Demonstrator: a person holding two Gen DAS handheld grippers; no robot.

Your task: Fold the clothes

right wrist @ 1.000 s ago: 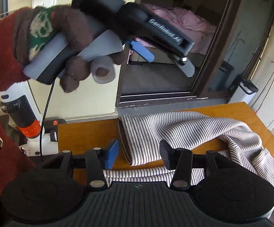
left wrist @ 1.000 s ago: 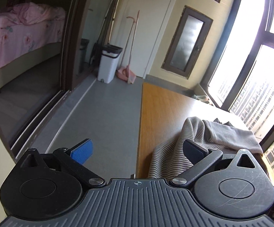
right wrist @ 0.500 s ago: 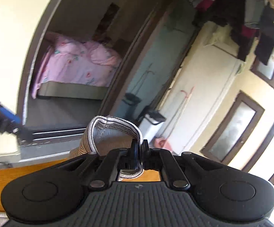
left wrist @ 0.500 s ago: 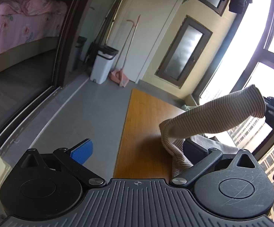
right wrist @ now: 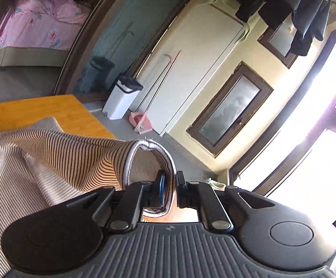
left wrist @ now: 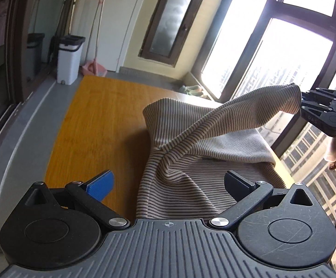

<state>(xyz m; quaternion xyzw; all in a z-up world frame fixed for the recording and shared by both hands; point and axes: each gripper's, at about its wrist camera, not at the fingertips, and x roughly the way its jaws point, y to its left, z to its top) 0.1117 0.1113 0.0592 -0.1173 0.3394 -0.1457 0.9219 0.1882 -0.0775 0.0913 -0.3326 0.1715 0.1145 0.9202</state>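
The right gripper [right wrist: 169, 186] is clamped on the cuff of one sleeve [left wrist: 249, 113] of the striped sweater [left wrist: 191, 162] and holds it up in the air, so the sleeve stretches from the body of the garment toward the window. The left gripper [left wrist: 168, 184] has its jaws wide apart and holds nothing; it hangs just above the near part of the sweater.

The sweater lies on the wooden table [left wrist: 93, 125], on the window side of it, and the near hem seems to reach the table's window-side edge, though the gripper body hides this part.

The first risk is the grip itself: only a thin fold of cuff sits between the pads, so a hard pull may let it slip out. The second risk is dragging. Nothing pins the body, so a pull on the sleeve toward the window can slide the whole garment over that edge and bunch the fabric more.

On the side of the table away from the window the wood is bare, so there is good room to spread and fold the sweater there. Past the far end of the table stand a white bin [left wrist: 69, 60] and a pink dustpan [left wrist: 93, 67], well apart from the work.
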